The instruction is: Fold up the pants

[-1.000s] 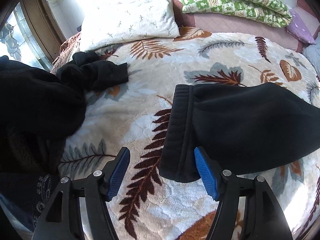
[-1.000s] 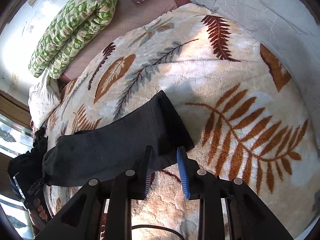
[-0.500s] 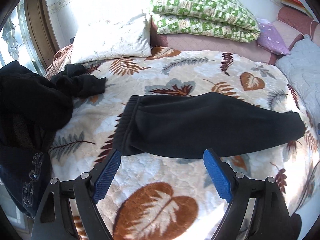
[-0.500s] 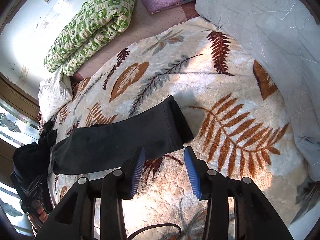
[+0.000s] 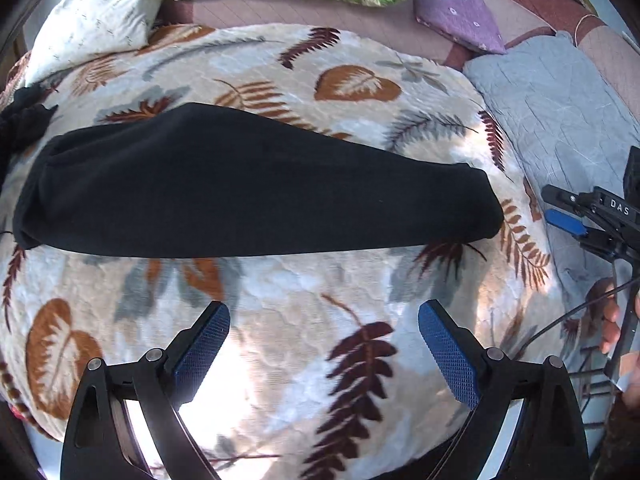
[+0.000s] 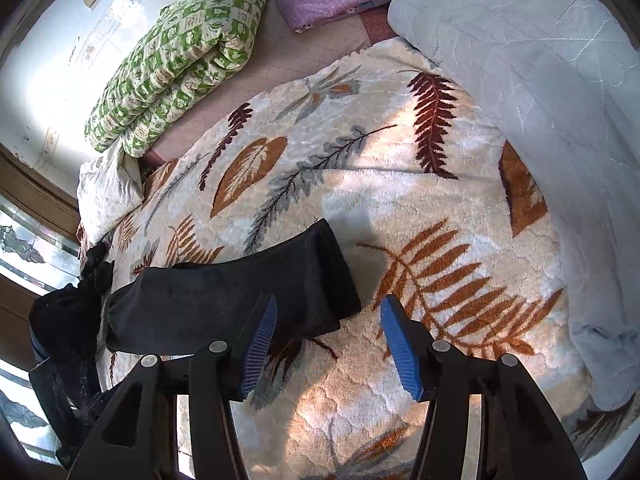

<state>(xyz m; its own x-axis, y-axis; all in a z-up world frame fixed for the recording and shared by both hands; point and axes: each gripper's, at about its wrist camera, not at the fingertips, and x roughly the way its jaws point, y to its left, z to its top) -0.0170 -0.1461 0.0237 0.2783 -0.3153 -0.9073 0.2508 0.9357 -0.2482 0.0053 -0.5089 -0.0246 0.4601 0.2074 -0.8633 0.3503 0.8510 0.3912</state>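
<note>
I see strong daylight in both views, coming from the window (image 6: 24,248) at the left. It blows out the white wall (image 6: 52,60) and patches of the leaf-patterned plush blanket (image 5: 320,280). The long black fleece pants (image 5: 240,184) read as near-featureless. Fisheye bending and dark vignetting crowd every edge.
</note>
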